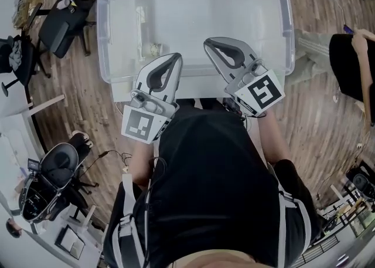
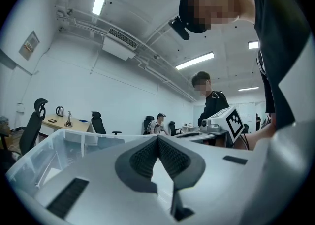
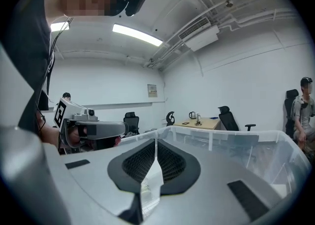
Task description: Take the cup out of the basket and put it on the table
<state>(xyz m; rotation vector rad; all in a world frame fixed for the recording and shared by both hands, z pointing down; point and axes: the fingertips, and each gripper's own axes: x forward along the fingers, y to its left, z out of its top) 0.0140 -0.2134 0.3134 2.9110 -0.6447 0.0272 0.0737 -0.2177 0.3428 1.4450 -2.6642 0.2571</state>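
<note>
Clear plastic basket (image 1: 103, 38) on the white table (image 1: 190, 90), seen from above, with the cup (image 1: 154, 48) down on its floor toward the near left, perhaps on its side, though too small to tell for sure. Left gripper (image 1: 176, 57) held at the near rim, just beside the cup in the head view, pressed together on nothing. Right gripper (image 1: 207, 43) alongside, a little further over the basket, likewise squeezed closed and empty. Same story in both gripper views: ribbed pads (image 2: 142, 157) meeting at the tips, nothing pinched, only the basket wall and the office beyond.

Judging by that, at the very start of the job: cup untouched, nothing lifted, reach not yet begun. Next move probably for the left gripper, being the nearer. Spread the jaws first, dip over the rim, line up across the cup's wall, then squeeze gently and lift clear of the basket side. Worth watching: a small, light cup, easy to nudge away with closed tips, and a high basket wall, easy to clip on the way out. Then down onto the bare strip of table in front
</note>
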